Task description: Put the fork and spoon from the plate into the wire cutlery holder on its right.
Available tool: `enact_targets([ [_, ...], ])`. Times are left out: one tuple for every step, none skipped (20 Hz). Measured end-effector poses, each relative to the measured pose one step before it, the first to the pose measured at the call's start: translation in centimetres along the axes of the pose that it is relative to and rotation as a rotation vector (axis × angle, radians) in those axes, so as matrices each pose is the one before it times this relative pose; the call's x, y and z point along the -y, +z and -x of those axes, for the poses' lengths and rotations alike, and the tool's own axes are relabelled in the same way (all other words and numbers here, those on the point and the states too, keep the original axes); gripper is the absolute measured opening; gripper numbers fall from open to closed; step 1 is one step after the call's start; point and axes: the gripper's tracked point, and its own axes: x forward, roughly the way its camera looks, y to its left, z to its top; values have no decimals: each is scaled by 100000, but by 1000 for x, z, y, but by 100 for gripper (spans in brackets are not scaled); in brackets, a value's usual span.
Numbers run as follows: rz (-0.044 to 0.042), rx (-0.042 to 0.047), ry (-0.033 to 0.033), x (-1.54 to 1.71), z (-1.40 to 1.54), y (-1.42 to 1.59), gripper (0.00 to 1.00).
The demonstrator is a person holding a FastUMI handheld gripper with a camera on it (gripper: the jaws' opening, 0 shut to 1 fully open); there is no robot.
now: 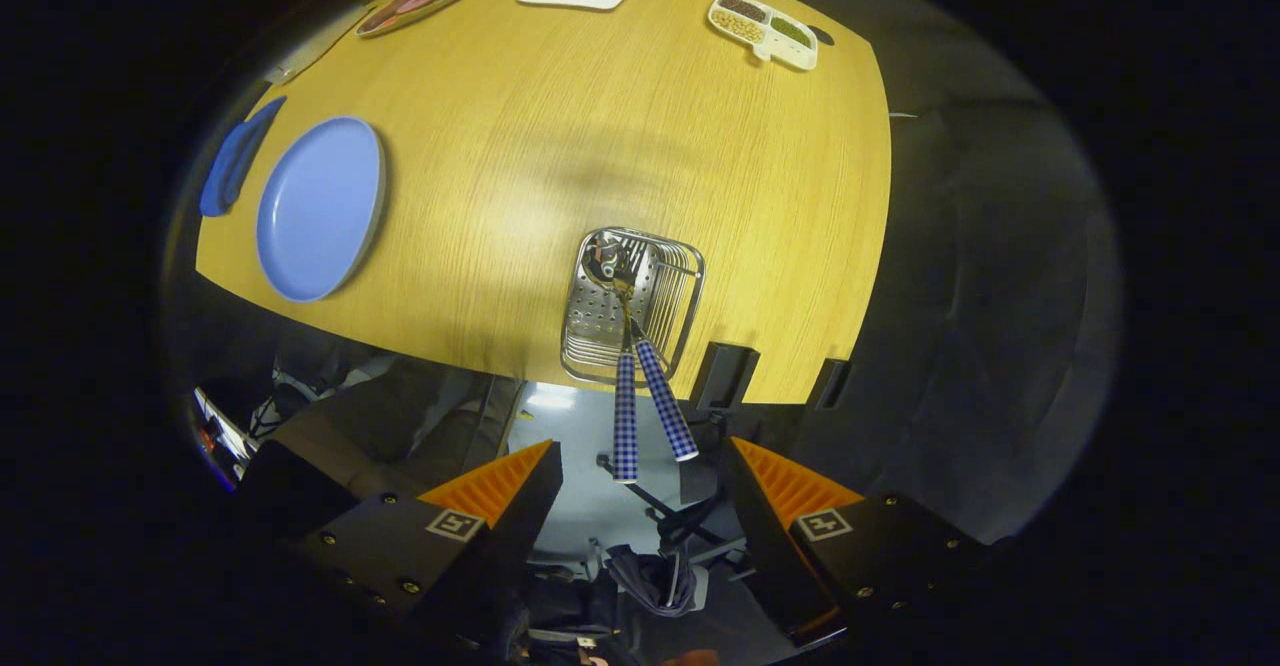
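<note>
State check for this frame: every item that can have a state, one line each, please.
Tongs: open, holding nothing.
Blue plate: bare, flat on the table.
Wire cutlery holder: upright, holding two utensils.
Two checked-handle utensils: heads down in the holder, handles sticking out toward the tongs.
Divided snack tray: filled in three compartments.

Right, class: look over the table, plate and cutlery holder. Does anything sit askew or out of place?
Nothing is spilled or damaged. The fork and spoon stand in the wire cutlery holder, their checked handles leaning out over the table edge towards the open gripper. The blue plate is bare.
</note>
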Motion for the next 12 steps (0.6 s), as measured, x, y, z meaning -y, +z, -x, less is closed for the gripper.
enact_targets([
  [-439,1580,412,-293,76,-132,97],
  [-294,1035,427,-236,48,-207,97],
  [-370,1223,589,-288,23,-223,97],
  [-438,1559,463,-360,176,-86,97],
  [-753,1865,594,-450,170,-81,97],
  [-749,2275,864,-543,223,118,97],
  [-851,2438,1544,-761,140,128,97],
  [-773,2624,1209,-733,226,255,97],
  [-938,3251,987,-841,81,551,97],
  [-1292,4321,291,-793,431,724,97],
  [-1207,5856,907,-925,483,972,97],
  [-1076,7635,961,-1114,652,1383,97],
])
